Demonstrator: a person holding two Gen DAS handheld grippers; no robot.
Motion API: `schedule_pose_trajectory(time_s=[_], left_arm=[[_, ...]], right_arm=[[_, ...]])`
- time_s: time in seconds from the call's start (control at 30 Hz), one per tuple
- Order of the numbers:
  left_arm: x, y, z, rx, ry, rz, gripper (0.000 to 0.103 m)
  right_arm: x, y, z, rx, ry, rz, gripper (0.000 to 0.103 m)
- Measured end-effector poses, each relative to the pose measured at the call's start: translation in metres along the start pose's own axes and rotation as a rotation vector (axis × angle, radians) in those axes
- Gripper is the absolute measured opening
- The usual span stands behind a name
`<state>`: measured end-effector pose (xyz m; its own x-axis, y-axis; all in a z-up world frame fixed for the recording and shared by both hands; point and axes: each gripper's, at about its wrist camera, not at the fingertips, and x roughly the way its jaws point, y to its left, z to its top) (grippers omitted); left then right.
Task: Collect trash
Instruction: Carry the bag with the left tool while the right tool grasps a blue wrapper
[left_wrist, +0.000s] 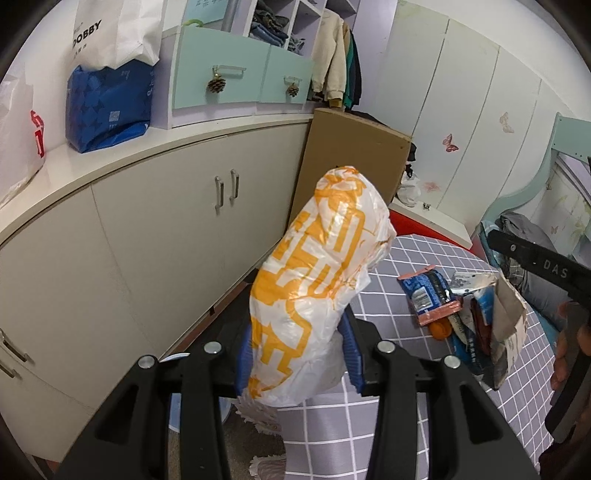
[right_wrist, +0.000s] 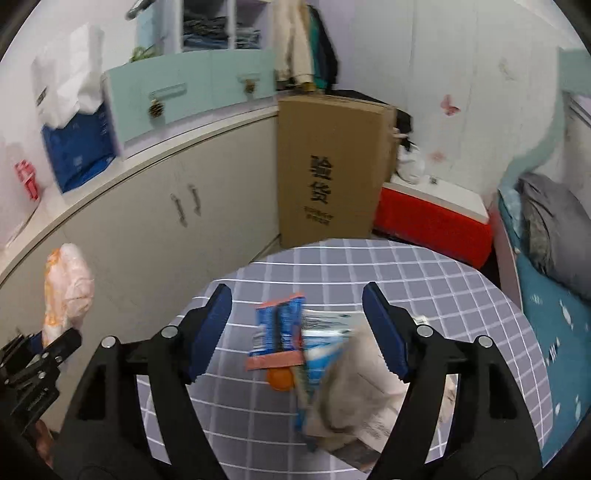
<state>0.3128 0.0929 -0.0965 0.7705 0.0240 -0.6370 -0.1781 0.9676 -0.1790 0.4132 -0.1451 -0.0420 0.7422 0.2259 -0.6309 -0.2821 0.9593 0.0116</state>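
Trash wrappers (right_wrist: 295, 343) lie between the right fingers (right_wrist: 384, 332), apart; left fingers (left_wrist: 349, 350) clamp a plastic bag (left_wrist: 317, 280).

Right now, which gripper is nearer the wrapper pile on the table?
Right. The right gripper hangs open just above the wrapper pile; the left gripper, shut on the orange-and-white bag, is off the table's side.

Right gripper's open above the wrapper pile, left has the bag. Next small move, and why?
Probably lower the right gripper onto the wrapper pile and close: its jaws stand open with nothing gripped, while the left gripper holds the orange-and-white bag.
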Motion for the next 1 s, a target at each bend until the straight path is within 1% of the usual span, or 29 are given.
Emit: schedule_pose_trajectory(time_s=[0.07, 0.1, 0.13, 0.17, 0.2, 0.23, 0.3, 0.37, 0.43, 0.47, 0.53, 0.6, 0.7, 0.77, 0.87, 0.9, 0.93, 1.0], left_arm=[[0.003, 0.005, 0.001, -0.012, 0.004, 0.005, 0.041], [0.003, 0.005, 0.001, -0.013, 0.005, 0.007, 0.041], [0.005, 0.006, 0.001, -0.015, 0.008, 0.014, 0.041], [0.008, 0.008, 0.0, -0.015, 0.012, 0.022, 0.041], [0.009, 0.008, -0.001, -0.014, 0.014, 0.028, 0.041], [0.011, 0.01, -0.002, -0.015, 0.017, 0.037, 0.041], [0.017, 0.015, -0.002, -0.024, 0.029, 0.044, 0.041], [0.022, 0.019, -0.003, -0.032, 0.038, 0.05, 0.041], [0.026, 0.021, -0.005, -0.032, 0.047, 0.054, 0.041], [0.028, 0.021, -0.005, -0.032, 0.051, 0.054, 0.041], [0.031, 0.022, -0.007, -0.03, 0.056, 0.054, 0.041], [0.032, 0.021, -0.009, -0.021, 0.06, 0.057, 0.041], [0.033, 0.022, -0.01, -0.022, 0.066, 0.053, 0.041], [0.033, 0.024, -0.011, -0.024, 0.07, 0.054, 0.041], [0.033, 0.027, -0.012, -0.029, 0.077, 0.047, 0.041], [0.033, 0.029, -0.012, -0.03, 0.078, 0.047, 0.041], [0.032, 0.031, -0.013, -0.031, 0.079, 0.047, 0.041], [0.03, 0.035, -0.014, -0.035, 0.08, 0.054, 0.041]], right_arm=[[0.014, 0.013, 0.001, -0.02, 0.05, 0.048, 0.072], [0.025, 0.018, 0.0, -0.021, 0.086, 0.075, 0.069], [0.035, 0.023, -0.001, -0.015, 0.123, 0.102, 0.063], [0.049, 0.026, -0.004, 0.0, 0.174, 0.141, 0.06], [0.058, 0.028, -0.007, 0.009, 0.208, 0.16, 0.057], [0.069, 0.032, -0.012, 0.0, 0.239, 0.152, 0.057], [0.085, 0.036, -0.02, -0.028, 0.269, 0.102, 0.057], [0.095, 0.04, -0.023, -0.045, 0.28, 0.075, 0.057], [0.103, 0.041, -0.026, -0.074, 0.28, 0.014, 0.057], [0.106, 0.044, -0.027, -0.078, 0.284, 0.005, 0.057], [0.115, 0.043, -0.029, -0.081, 0.302, -0.012, 0.048], [0.124, 0.042, -0.032, -0.09, 0.314, -0.035, 0.045], [0.126, 0.04, -0.035, -0.115, 0.312, -0.064, 0.036], [0.128, 0.04, -0.036, -0.127, 0.318, -0.069, 0.035], [0.132, 0.047, -0.04, -0.169, 0.327, -0.099, 0.03], [0.134, 0.049, -0.041, -0.178, 0.329, -0.113, 0.027], [0.134, 0.05, -0.041, -0.177, 0.329, -0.116, 0.021], [0.134, 0.051, -0.042, -0.166, 0.327, -0.109, 0.016]])
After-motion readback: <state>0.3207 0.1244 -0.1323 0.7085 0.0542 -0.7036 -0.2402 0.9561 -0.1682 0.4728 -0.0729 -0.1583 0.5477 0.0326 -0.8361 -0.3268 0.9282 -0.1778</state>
